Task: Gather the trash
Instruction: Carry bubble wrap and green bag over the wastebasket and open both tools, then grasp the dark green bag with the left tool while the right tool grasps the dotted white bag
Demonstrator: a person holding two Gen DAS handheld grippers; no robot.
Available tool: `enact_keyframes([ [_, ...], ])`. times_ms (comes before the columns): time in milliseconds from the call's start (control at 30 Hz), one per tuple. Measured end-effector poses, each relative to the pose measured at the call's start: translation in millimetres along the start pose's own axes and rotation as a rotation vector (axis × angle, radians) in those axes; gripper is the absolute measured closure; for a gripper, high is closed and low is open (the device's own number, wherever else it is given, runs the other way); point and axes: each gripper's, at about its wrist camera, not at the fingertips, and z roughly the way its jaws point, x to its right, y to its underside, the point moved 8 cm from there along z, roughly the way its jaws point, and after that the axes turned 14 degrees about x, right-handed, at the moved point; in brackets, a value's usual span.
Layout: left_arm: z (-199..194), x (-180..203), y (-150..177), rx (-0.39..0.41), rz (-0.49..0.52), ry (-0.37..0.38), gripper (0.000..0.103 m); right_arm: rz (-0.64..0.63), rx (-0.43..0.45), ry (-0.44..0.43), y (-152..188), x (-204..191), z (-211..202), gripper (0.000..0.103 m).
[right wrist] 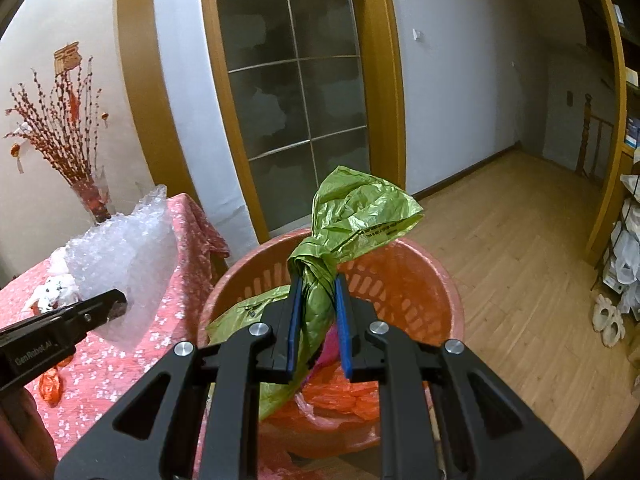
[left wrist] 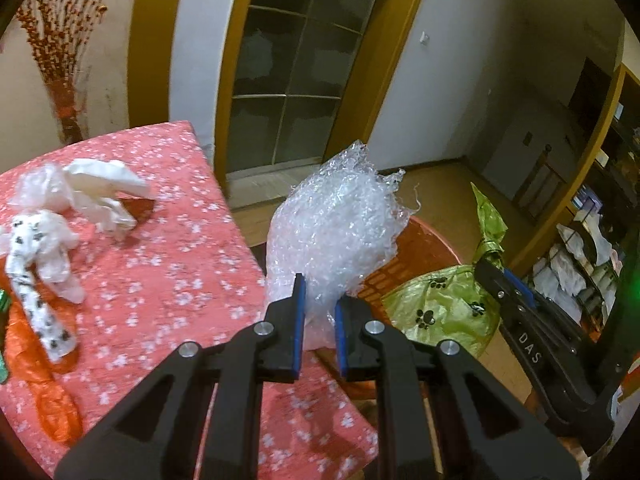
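My left gripper (left wrist: 320, 292) is shut on a wad of clear bubble wrap (left wrist: 336, 232) and holds it in the air at the table's right edge, beside the orange basket (left wrist: 424, 248). It also shows in the right wrist view (right wrist: 124, 248). My right gripper (right wrist: 318, 292) is shut on a green plastic bag (right wrist: 352, 216) with paw prints, held over the orange basket (right wrist: 404, 280). The bag's lower part hangs into the basket. Crumpled white paper (left wrist: 108, 192) and a paw-print white bag (left wrist: 36, 264) lie on the table.
The table has a pink flowered cloth (left wrist: 168, 280). An orange bag (left wrist: 48, 380) lies at its left. Orange and pink bags (right wrist: 340, 396) lie in the basket. A vase of red branches (right wrist: 80, 160) stands at the back. Wooden floor (right wrist: 512, 240) is on the right.
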Motion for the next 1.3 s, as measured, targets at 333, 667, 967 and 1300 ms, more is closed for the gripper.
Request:
enact_keyframes([
  [333, 25.0, 31.9, -3.0, -0.019, 0.023, 0.051, 0.089, 0.007, -0.024, 0.020, 4.2, 11.6, 13.9, 0.087],
  [667, 44.6, 54.7, -4.6, -0.037, 0.039, 0.090, 0.089, 0.023, -0.045, 0.035, 4.4, 17.6, 23.6, 0.087],
  [967, 59.4, 58.5, 5.2, -0.065, 0.045, 0.072, 0.070, 0.046, -0.050, 0.037, 4.3, 24.9, 26.0, 0.079],
  [1300, 51.5, 30.0, 12.9, -0.056, 0.050, -0.015, 0.042, 0.072, -0.051, 0.064, 8.4, 35.1, 23.2, 0.049],
])
